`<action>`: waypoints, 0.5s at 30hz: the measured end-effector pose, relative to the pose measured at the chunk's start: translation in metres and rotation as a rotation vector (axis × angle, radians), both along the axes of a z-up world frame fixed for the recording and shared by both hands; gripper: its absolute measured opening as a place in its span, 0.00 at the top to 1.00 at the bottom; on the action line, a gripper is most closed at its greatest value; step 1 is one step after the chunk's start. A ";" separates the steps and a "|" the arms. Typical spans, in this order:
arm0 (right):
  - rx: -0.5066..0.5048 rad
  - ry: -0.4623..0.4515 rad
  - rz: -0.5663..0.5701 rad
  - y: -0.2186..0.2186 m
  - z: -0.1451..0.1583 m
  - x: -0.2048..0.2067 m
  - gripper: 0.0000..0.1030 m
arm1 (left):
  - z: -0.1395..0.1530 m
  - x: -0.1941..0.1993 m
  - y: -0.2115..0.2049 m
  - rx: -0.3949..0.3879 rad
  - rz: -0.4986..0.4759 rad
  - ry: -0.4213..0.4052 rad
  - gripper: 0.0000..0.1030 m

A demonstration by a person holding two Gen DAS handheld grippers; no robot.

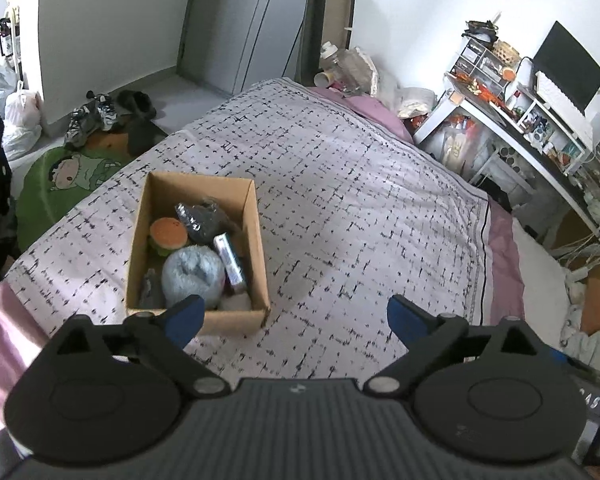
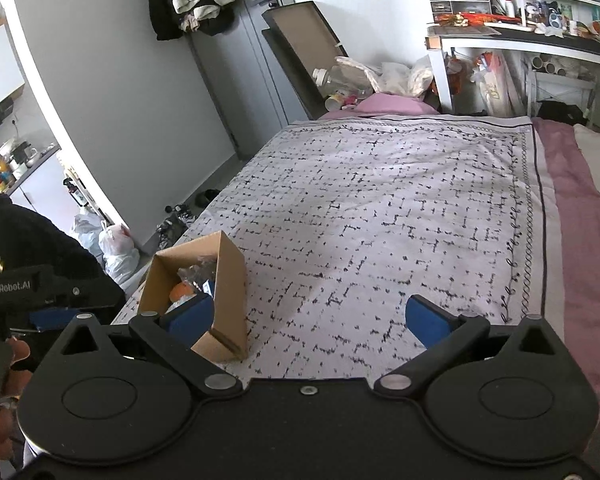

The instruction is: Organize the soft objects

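Bed (image 1: 360, 200) with a patterned cover fills both views; I see no loose soft items left on the open spread.

Cardboard box (image 1: 198, 248) sits on the cover, near the bed's left edge. I judge it light and thin-walled: it will buckle if squeezed, so I would take it by one side wall close to a corner, or push it rather than lift it.

Contents, largest first:
- Fluffy grey-blue ball (image 1: 194, 276), at the near end. Looks very soft and light; it should compress a lot, so grip deep across its middle.
- Dark crinkly bundle (image 1: 204, 220), at the far end, possibly bagged. Film could be slippery; pinch a fold.
- Plush burger (image 1: 168, 236), by the left wall. Squashy, easy to grip across the bun.
- Flat shiny packet (image 1: 230, 260), leaning along the right wall. Stiffer, slick; take it by its edges.

Left gripper (image 1: 296, 320) hovers over the cover just right of the box, fingers wide apart, nothing between them. Right gripper (image 2: 308, 322) likewise: fingers spread, empty, box (image 2: 198, 292) at its left fingertip.

Left wrist view looks down into the box and shows every item. Right wrist view shows mostly the box's outer wall, a glimpse of orange inside, plus the left gripper's body at far left and the far edge of the cover.
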State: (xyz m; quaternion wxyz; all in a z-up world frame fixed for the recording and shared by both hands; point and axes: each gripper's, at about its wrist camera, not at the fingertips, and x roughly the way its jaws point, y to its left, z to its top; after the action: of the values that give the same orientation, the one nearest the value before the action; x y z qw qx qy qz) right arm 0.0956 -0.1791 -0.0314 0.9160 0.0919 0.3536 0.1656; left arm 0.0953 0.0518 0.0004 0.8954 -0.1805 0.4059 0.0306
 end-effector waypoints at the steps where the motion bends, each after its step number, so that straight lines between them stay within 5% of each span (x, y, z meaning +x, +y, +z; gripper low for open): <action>1: -0.010 -0.002 -0.001 -0.001 0.001 -0.004 0.00 | 0.000 -0.004 -0.001 0.002 -0.005 0.000 0.05; 15: -0.046 -0.023 -0.014 -0.013 0.012 -0.053 0.00 | 0.008 -0.058 -0.023 0.019 -0.038 -0.049 0.05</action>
State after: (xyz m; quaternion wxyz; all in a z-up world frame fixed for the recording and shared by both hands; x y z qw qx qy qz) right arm 0.0421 -0.1925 -0.0197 0.9231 0.0716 0.3459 0.1522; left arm 0.0375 0.0290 0.0085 0.9071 -0.1650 0.3869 0.0129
